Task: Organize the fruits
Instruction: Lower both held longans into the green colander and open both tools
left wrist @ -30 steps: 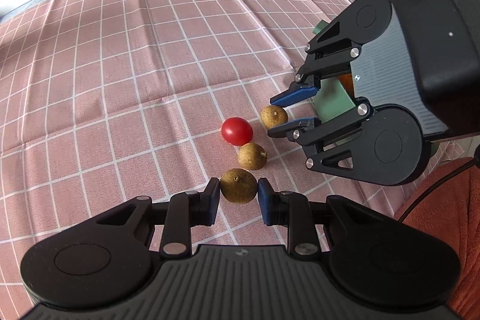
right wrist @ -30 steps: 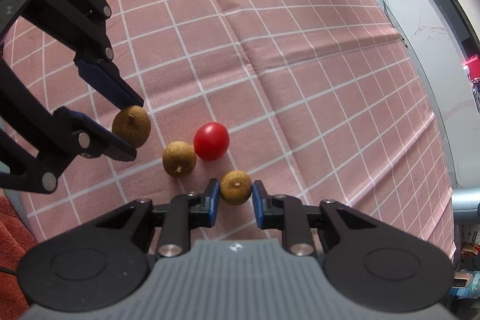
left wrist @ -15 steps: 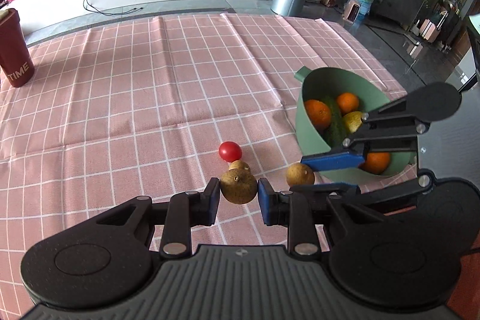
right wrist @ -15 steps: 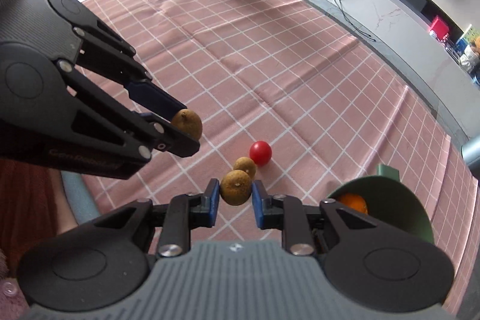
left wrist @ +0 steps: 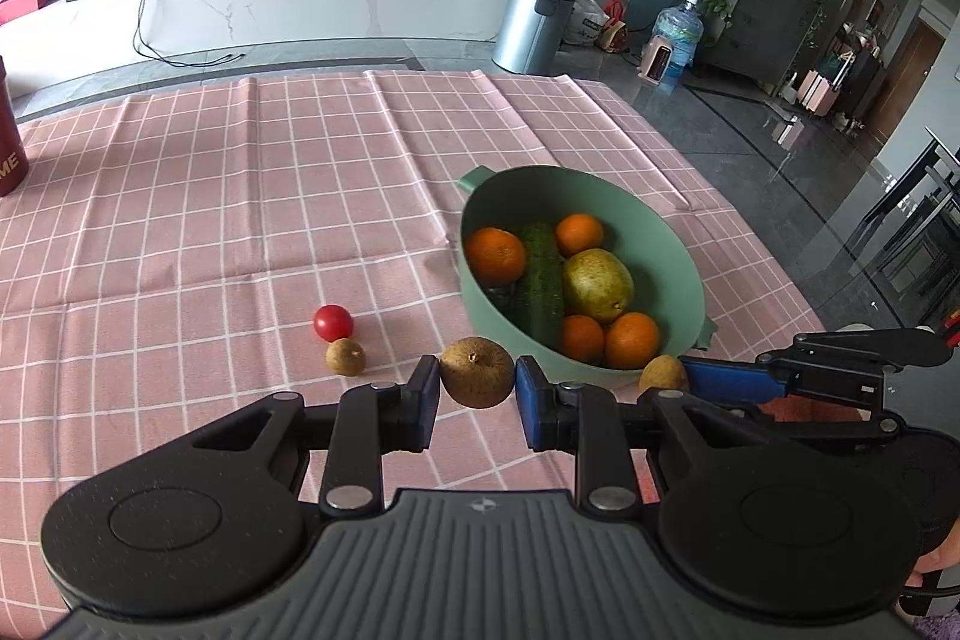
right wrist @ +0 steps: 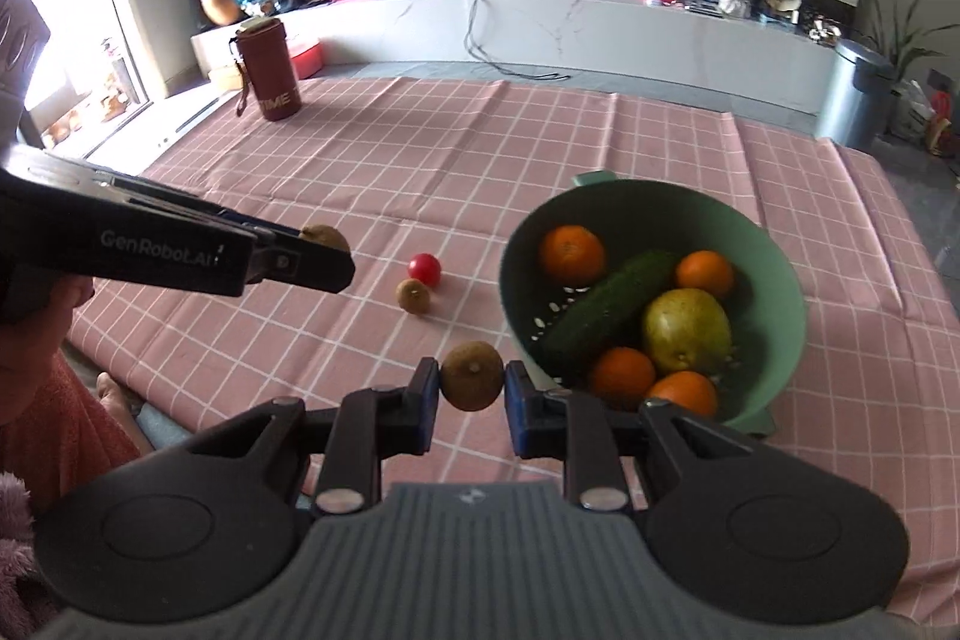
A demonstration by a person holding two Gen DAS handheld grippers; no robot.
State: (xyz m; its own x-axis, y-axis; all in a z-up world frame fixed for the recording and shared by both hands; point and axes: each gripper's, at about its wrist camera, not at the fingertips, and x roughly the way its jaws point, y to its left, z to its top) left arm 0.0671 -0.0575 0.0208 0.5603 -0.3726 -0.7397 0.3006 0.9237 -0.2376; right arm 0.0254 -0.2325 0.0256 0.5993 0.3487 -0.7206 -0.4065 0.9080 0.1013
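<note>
My left gripper (left wrist: 477,391) is shut on a brown longan (left wrist: 477,371), held above the pink checked cloth just left of the green colander bowl (left wrist: 672,244). My right gripper (right wrist: 472,394) is shut on a second longan (right wrist: 472,383), near the bowl's (right wrist: 774,256) front left rim. Each gripper shows in the other's view, the right (left wrist: 663,376) and the left (right wrist: 327,244), with its longan. A third longan (left wrist: 345,357) and a red cherry tomato (left wrist: 333,322) lie on the cloth; both show in the right wrist view too, longan (right wrist: 414,294), tomato (right wrist: 425,268).
The bowl holds several oranges (right wrist: 571,255), a cucumber (right wrist: 606,310) and a pear (right wrist: 687,328). A dark red bottle (right wrist: 268,70) stands at the cloth's far left corner. The table's near edge (right wrist: 156,394) runs below my left gripper, with my lap beyond it.
Both grippers have lifted their longans off the cloth and tilted up. The bowl has come fully into both views, and the grippers now sit closer to it.
</note>
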